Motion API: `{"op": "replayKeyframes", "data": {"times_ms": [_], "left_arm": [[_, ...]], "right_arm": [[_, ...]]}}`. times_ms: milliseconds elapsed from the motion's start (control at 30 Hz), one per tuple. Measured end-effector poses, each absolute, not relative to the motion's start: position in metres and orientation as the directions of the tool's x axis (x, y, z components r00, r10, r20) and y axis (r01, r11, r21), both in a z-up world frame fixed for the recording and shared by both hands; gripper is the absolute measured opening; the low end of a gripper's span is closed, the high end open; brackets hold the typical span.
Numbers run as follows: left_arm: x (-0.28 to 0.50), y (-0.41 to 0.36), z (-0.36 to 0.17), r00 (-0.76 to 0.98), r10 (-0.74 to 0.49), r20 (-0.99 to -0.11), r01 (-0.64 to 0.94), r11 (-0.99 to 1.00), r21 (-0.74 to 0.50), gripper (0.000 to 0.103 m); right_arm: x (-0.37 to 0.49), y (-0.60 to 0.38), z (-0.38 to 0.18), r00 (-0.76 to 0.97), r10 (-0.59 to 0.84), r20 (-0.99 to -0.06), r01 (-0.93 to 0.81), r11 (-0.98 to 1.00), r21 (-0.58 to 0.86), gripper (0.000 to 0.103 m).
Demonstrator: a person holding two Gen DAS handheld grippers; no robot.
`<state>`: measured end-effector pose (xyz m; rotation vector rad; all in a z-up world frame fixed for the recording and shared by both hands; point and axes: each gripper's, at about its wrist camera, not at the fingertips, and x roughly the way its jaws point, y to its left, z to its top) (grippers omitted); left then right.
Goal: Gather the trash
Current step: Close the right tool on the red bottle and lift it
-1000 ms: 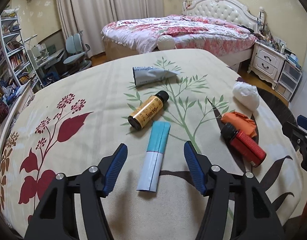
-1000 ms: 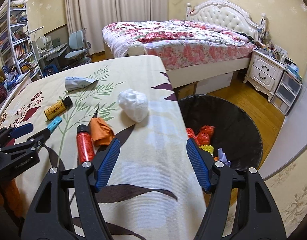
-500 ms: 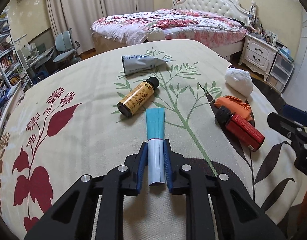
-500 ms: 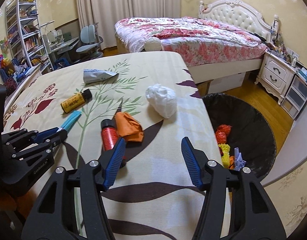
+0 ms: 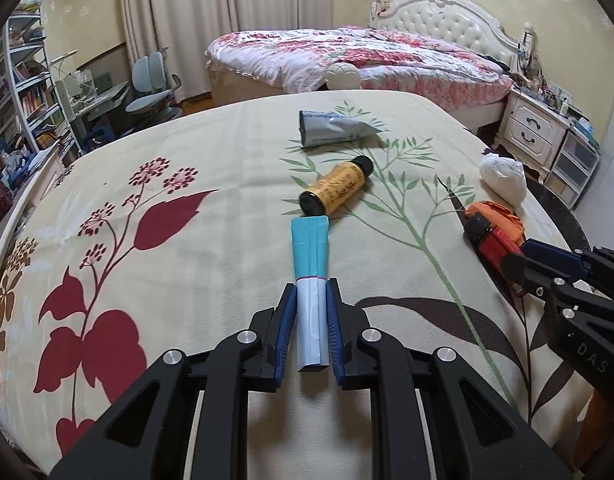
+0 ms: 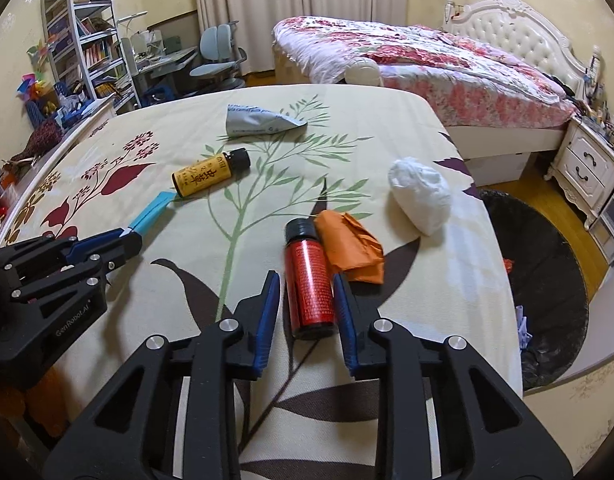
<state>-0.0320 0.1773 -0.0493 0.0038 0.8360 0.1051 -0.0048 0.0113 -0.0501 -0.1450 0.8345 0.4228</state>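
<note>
**Soft indoor light, heavy fisheye bend**

Both views are evenly and warmly lit from overhead, with no hard glare. Shadows are faint: a thin dark edge lies under the red bottle (image 6: 309, 280) between the right jaws, and a soft one beside the tube (image 5: 311, 276) between the left jaws. Focus is sharp near the jaws and slightly softer far beyond them. Straight lines bow towards the black vignetted corners.
</note>
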Motion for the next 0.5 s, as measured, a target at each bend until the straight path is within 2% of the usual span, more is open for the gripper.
{"op": "replayKeyframes", "data": {"times_ms": [500], "left_arm": [[-0.032, 0.197, -0.053, 0.661, 0.1, -0.744, -0.139, 0.99, 0.009, 0.018]], "right_arm": [[0.015, 0.031, -0.06, 0.571, 0.297, -0.765, -0.424, 0.905, 0.035, 0.027]]}}
